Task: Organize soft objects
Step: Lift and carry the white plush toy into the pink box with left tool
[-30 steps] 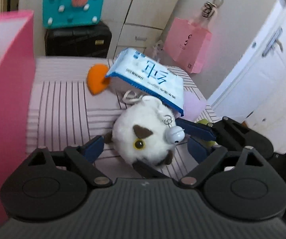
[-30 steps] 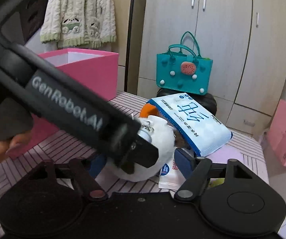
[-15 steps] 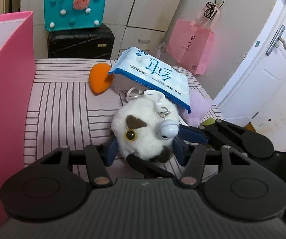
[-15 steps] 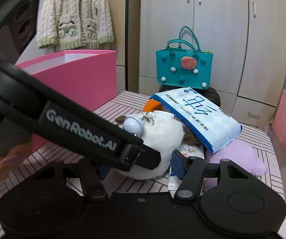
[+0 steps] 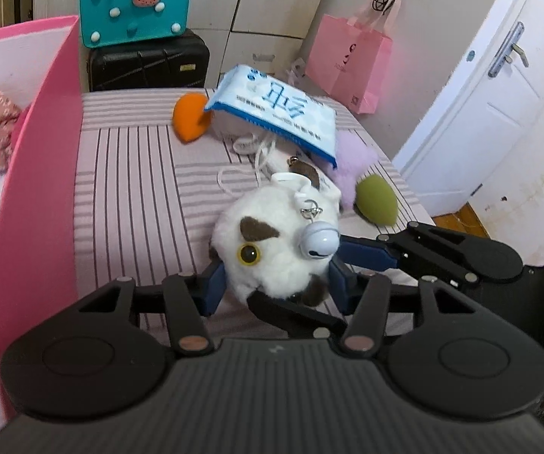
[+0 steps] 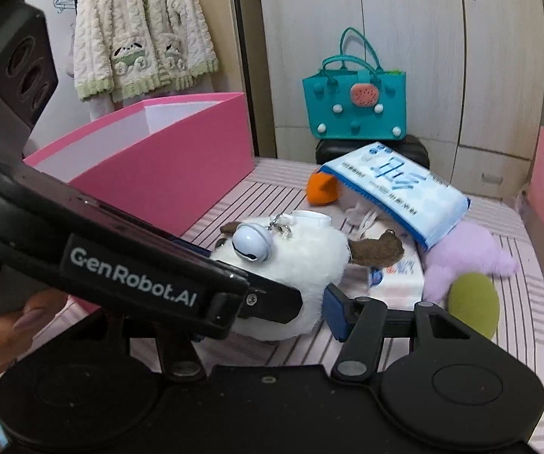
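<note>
I have the white plush toy (image 5: 277,249) pinched in my left gripper (image 5: 275,283), both blue pads pressed into its fur, low over the striped table (image 5: 132,196). My right gripper (image 6: 279,310) clamps the same toy from the other side; only its right pad shows. The pink box (image 5: 41,174) wall stands close on the left. Ahead, bare stripes run to an orange sponge (image 5: 188,123) and a tissue pack (image 5: 275,113). A green sponge (image 5: 376,198) lies near the right edge.
</note>
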The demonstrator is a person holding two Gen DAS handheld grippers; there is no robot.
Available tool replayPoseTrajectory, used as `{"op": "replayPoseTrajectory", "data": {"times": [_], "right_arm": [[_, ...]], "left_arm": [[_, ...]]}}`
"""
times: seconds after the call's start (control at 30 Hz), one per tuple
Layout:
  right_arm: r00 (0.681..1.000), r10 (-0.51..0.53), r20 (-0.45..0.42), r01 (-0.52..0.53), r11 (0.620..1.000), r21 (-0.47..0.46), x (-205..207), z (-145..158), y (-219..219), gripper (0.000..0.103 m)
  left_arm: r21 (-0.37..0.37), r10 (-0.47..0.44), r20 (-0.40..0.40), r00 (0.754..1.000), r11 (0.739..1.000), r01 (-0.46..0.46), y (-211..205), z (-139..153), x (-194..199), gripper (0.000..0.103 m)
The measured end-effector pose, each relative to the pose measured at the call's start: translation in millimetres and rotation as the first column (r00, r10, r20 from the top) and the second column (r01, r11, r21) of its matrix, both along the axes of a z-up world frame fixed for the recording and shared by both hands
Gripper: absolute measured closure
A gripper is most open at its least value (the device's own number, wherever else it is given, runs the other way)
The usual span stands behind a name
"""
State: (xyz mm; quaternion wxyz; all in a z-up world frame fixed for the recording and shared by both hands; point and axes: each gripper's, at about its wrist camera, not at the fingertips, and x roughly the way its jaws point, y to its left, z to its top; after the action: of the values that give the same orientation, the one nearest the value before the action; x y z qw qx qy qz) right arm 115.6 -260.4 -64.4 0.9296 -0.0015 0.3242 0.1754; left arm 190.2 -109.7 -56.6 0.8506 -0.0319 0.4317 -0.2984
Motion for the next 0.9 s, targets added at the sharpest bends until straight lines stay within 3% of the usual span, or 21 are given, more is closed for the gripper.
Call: {"op": "replayPoseTrajectory", "data": {"times": [0.17, 0.57, 0.9], "right_arm": [[0.996, 0.005, -0.087, -0.003, 1.0, 0.022, -13.3, 6.8, 8.1, 0.04], [0.983, 0.042, -0.178, -0.033, 0.998, 0.051, -50.5, 26.8, 21.7, 0.04], [0.958, 0.088, -0.273, -0.071, 0.995, 0.072, -68.9, 41.0, 45.4, 0.04]], "left_arm": [[0.018, -0.034, -0.063, 0.997, 0.999, 0.036, 7.8, 3.7, -12.6, 0.05], [-0.005, -0.102, -0.165, 0.981, 0.995, 0.102, 31.8, 15.7, -40.5, 0.05], [-0.019, -0.076, -0.268, 0.96, 0.997, 0.073, 61.2, 25.0, -63.5, 0.049]]}}
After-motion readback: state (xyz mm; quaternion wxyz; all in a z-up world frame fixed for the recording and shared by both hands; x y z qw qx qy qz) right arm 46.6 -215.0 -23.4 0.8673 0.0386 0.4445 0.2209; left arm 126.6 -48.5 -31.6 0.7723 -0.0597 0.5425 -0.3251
